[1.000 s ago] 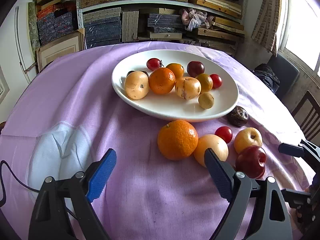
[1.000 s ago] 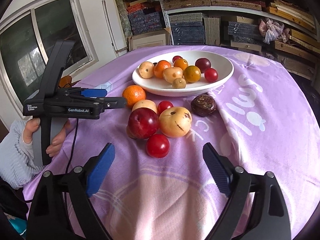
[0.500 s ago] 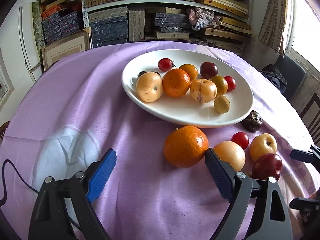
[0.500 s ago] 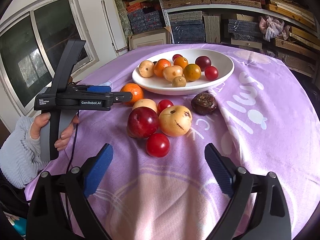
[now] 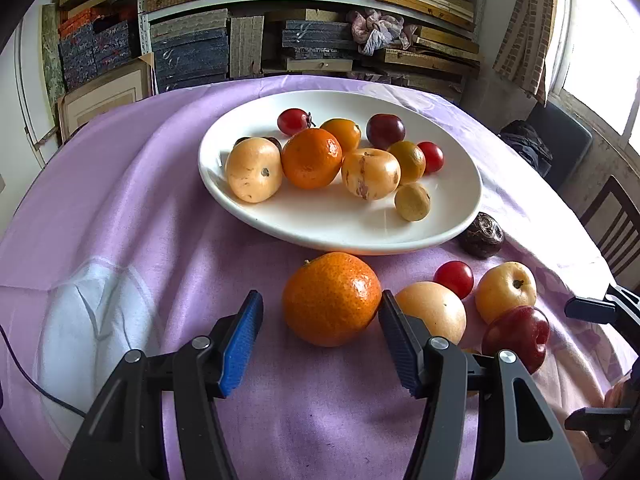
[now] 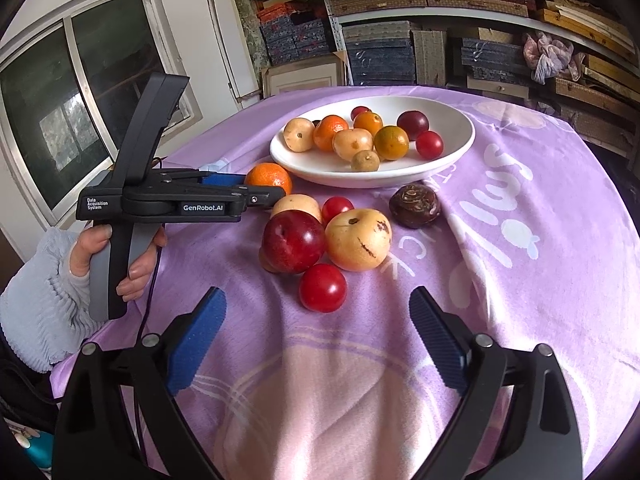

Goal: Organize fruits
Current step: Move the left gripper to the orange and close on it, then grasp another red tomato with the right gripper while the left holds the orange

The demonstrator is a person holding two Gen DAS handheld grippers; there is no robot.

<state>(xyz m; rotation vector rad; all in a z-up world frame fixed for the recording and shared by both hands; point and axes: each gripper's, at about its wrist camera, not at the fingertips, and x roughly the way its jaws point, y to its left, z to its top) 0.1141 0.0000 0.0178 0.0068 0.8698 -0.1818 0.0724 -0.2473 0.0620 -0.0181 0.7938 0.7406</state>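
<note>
the orange (image 5: 331,298) sits just ahead of the left gripper (image 5: 320,336), whose jaws have just been closing, half-open, gripping nothing yet; the right gripper (image 6: 316,340) gapes empty.

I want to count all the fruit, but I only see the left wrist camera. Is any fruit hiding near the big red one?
Observer: Yes. A small red fruit lies on the purple cloth close beside the big red fruit, on the side facing the right camera.
Operator: Is the right gripper grabbing it?
Observer: No. The right gripper has its fingers wide open, and they touch no fruit.
</note>
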